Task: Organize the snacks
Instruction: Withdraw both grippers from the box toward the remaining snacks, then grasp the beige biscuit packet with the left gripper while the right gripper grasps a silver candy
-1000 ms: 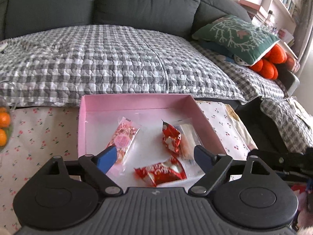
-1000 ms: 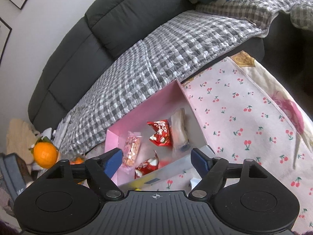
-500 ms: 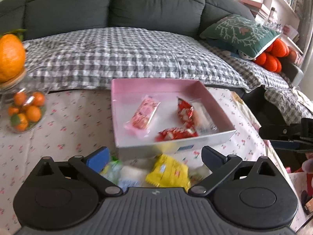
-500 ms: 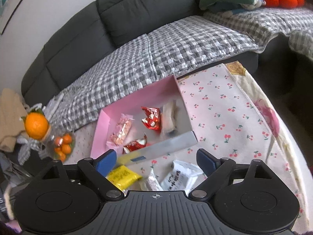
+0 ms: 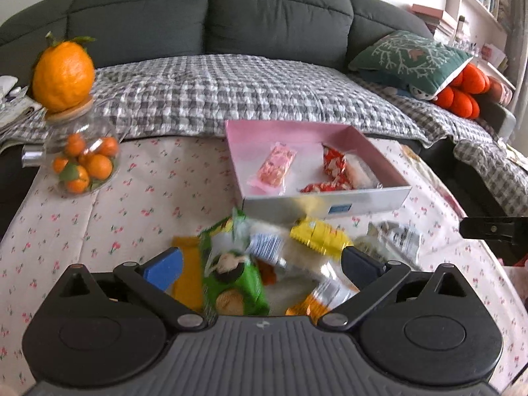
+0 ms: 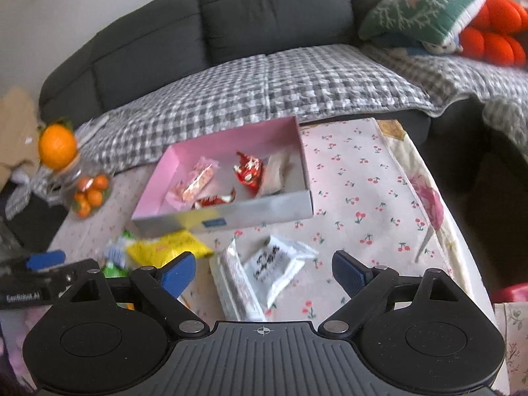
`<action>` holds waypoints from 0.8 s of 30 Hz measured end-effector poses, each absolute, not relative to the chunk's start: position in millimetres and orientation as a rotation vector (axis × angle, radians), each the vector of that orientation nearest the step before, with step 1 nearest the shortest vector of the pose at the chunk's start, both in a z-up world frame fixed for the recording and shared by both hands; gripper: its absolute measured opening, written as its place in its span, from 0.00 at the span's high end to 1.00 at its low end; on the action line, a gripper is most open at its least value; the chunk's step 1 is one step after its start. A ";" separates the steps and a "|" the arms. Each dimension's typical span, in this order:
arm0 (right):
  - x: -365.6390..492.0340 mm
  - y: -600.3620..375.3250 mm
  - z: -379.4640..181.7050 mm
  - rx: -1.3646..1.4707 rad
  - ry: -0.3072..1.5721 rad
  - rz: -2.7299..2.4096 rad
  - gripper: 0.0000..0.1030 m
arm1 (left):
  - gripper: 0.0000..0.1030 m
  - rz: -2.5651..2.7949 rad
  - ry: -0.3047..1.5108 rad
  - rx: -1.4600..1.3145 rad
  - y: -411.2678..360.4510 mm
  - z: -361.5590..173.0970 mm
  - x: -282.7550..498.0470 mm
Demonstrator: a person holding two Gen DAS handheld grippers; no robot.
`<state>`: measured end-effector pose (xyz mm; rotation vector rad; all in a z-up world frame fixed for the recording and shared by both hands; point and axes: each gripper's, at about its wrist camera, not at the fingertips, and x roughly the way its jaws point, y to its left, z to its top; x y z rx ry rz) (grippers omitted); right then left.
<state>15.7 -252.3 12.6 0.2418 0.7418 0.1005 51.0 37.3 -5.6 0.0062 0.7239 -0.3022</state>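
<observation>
A pink box (image 5: 330,202) stands on the cherry-print tablecloth, holding a pink packet (image 5: 275,168), two red packets (image 5: 333,164) and a pale clear one (image 5: 361,173). In front of it lies a loose pile: a green cookie packet (image 5: 231,274), a yellow packet (image 5: 318,237) and an orange one (image 5: 186,274). My left gripper (image 5: 260,264) hangs open above this pile, gripping nothing. My right gripper (image 6: 264,272) is open over a white packet (image 6: 277,264) and a long pale packet (image 6: 236,280), right of the yellow packet (image 6: 168,246). The pink box (image 6: 231,218) lies beyond.
A glass jar of small oranges (image 5: 79,161) with a large orange (image 5: 62,72) on its lid stands at the table's left. Behind the table is a dark sofa with a checked blanket (image 5: 247,92) and a green cushion (image 5: 412,56). The table edge drops off at right.
Both grippers have drawn back from over the pink box toward the near table edge and opened wider. The loose snack pile has come into view. The right view has rolled level.
</observation>
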 end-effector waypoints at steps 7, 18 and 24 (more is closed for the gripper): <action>-17.3 -248.5 -7.4 0.163 0.699 0.102 0.07 | 0.01 -0.258 0.750 -0.032 50.8 -36.3 24.3; -66.8 -243.3 -47.3 0.020 0.691 0.145 0.06 | 0.01 -0.268 0.743 0.006 56.8 -63.5 -10.3; -82.4 -235.2 -67.0 -0.028 0.734 0.190 0.05 | 0.01 -0.276 0.754 0.046 53.8 -74.1 -18.2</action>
